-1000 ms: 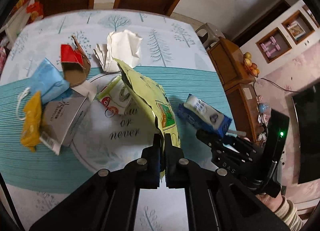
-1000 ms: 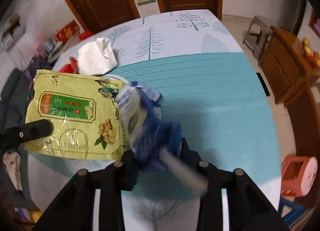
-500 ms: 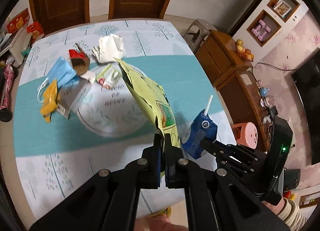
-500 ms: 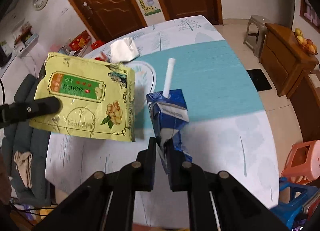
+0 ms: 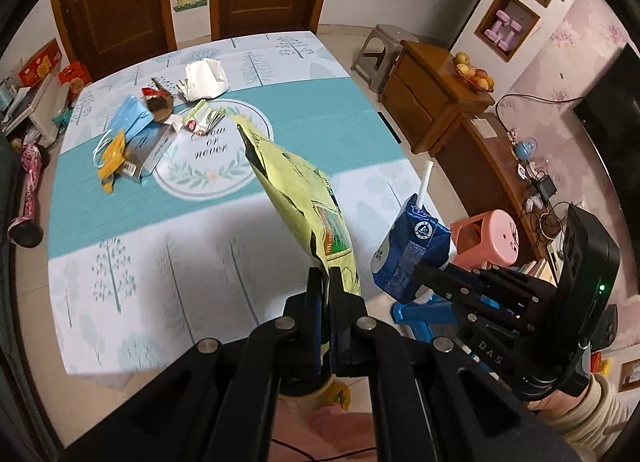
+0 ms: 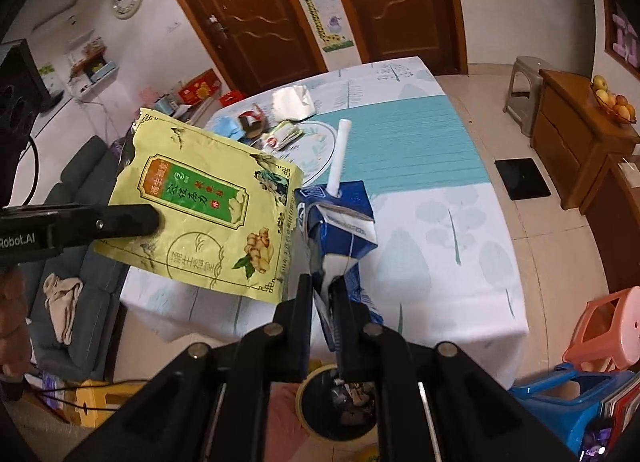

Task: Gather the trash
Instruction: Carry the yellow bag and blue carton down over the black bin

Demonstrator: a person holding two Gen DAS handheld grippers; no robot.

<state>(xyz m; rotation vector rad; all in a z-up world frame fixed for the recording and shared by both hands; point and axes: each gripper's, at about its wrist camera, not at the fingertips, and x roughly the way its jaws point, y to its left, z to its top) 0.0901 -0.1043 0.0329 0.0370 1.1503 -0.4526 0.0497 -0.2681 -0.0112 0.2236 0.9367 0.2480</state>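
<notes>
Above the counter's [image 5: 132,294] near edge, a crinkled yellow foil pouch [image 5: 298,198] hangs pinched flat in the left tongs [image 5: 325,282]. Beside it, the right tongs [image 6: 321,294] squeeze a dented blue drink carton [image 6: 340,222] with a white straw [image 6: 338,158]. Below sits a round trash bin [image 6: 340,402].

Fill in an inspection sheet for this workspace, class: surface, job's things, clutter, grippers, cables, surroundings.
Surface: table under a tree-print cloth.
Job's things: yellow pouch and blue carton with straw, both held off the table; bin below.
Clutter: tissue, mask, wrappers at the far end.
Grippers: left gripper shut on the pouch; right gripper shut on the carton.
Cables: tangle on the sideboard.
Surroundings: doors, stools, fruit bowl, sofa.
</notes>
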